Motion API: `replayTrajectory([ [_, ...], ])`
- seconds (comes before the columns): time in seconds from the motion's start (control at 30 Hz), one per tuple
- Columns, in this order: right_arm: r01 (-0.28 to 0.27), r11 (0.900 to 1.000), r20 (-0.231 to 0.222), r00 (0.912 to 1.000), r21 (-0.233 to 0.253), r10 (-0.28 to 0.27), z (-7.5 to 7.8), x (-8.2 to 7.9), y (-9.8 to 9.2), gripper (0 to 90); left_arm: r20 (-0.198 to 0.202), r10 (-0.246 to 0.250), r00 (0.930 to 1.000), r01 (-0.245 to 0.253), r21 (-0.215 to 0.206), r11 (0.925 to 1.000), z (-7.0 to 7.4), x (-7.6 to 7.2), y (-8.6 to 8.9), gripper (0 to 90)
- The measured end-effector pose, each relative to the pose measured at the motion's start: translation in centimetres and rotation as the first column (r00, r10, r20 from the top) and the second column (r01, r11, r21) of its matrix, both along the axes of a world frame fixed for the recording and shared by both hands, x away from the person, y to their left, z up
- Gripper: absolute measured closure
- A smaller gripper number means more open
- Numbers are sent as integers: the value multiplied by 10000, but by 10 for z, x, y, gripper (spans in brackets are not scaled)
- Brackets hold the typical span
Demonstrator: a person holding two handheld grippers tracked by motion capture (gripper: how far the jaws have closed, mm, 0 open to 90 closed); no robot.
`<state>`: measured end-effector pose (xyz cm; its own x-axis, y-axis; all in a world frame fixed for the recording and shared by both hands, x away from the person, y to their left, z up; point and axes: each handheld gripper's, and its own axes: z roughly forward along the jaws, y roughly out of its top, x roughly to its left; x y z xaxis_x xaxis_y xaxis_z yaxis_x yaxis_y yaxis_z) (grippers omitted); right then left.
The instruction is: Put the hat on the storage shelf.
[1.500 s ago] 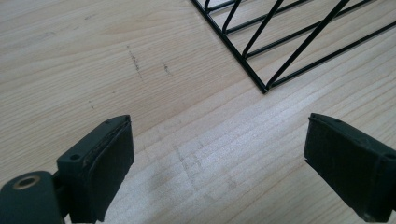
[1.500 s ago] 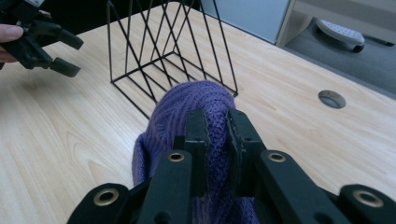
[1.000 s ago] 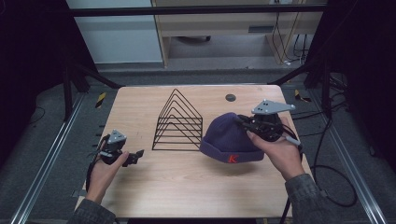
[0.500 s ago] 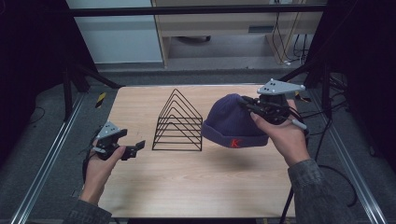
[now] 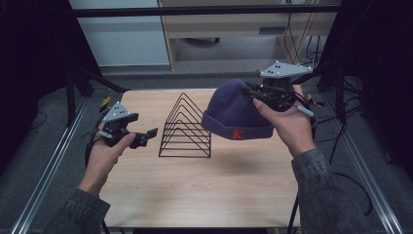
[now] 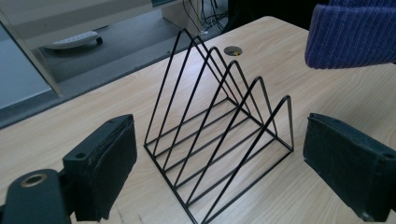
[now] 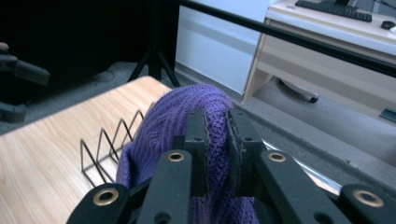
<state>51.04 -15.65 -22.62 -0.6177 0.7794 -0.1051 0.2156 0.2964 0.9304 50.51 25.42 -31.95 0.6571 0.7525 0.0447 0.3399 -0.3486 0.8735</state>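
Beanie held above the worktop beside an empty wire rack

The right tongs [image 5: 253,93] are clamped on the purple beanie [image 5: 236,113], which hangs clear of the wooden worktop [image 5: 204,190], just right of the black rack [image 5: 186,127]. The left tongs [image 5: 146,136] stand apart, holding nothing, left of the rack. A desk stands beyond.

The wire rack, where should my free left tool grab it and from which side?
Grip the top of the nearest triangle of the wire rack, coming down from above with the open left tool. The thin peaks stand upright with gaps between them, so one pad probably slips in behind a single wire.
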Motion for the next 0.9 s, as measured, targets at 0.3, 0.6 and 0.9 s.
replayTrajectory([
  [0.3,24,9995,149,9999,319,-28,20,16,17,800,257,-328,9991,324,152,9994,26,8,-17,98],
  [0.6,-92,9997,246,9997,230,87,30,31,42,800,189,-641,9978,641,-12,9979,30,15,-27,112],
  [0.9,-699,9975,250,9973,66,697,36,41,79,800,269,-622,9977,627,-203,9978,28,24,-28,118],
])
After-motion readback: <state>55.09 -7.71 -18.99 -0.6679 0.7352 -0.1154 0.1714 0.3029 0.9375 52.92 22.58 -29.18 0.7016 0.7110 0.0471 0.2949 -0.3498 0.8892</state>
